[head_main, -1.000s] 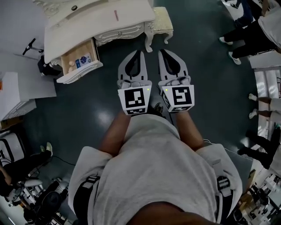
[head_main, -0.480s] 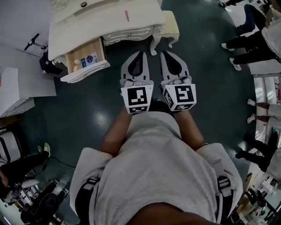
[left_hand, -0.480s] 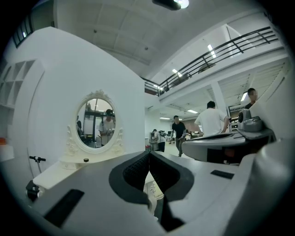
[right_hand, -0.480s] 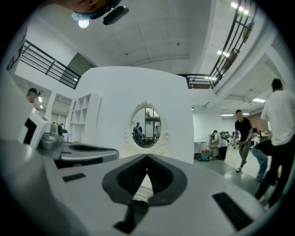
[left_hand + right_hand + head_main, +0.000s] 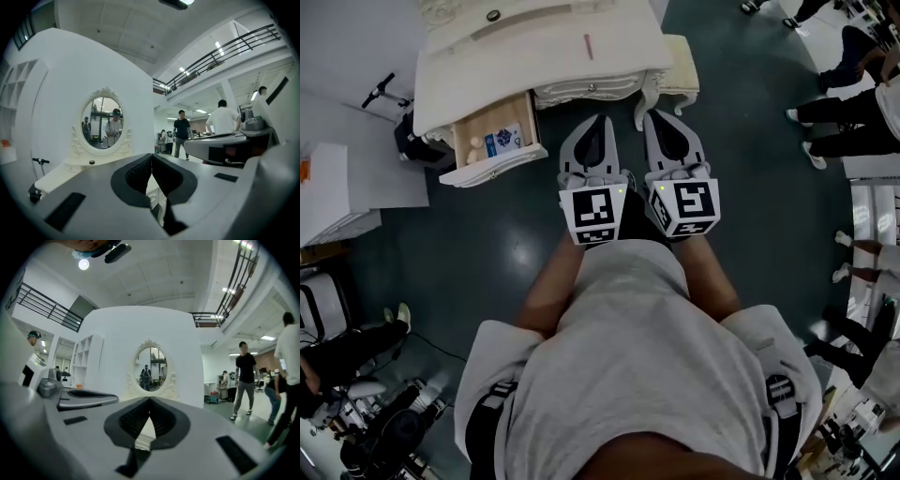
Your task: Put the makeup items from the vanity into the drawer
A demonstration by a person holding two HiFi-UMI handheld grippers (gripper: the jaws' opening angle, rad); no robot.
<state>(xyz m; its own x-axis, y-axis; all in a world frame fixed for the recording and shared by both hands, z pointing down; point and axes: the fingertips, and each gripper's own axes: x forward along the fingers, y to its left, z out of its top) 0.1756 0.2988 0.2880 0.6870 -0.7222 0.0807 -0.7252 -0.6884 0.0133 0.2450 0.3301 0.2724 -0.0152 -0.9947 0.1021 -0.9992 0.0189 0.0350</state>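
The white vanity [image 5: 487,66] stands ahead of me at the upper left of the head view. A thin pink makeup stick [image 5: 588,45] and a small dark round item [image 5: 492,16] lie on its top. Its left drawer [image 5: 478,159] is pulled open and holds a blue-and-white box [image 5: 504,141] and pale small items [image 5: 473,143]. My left gripper [image 5: 603,120] and right gripper [image 5: 650,116] are side by side in front of my chest, both shut and empty, short of the vanity's front. The oval mirror [image 5: 104,123] shows over the left gripper [image 5: 152,157] and again the mirror [image 5: 151,369] over the right gripper [image 5: 150,400].
A cushioned stool [image 5: 682,67] stands against the vanity's right end. White boxes [image 5: 337,192] sit on the floor at the left. People [image 5: 853,112] stand at the right, and others [image 5: 244,380] walk in the hall. Dark floor lies between me and the vanity.
The vanity and its open drawer have come nearer and shifted rightward in the head view as I step toward them. Both grippers stay shut, side by side.
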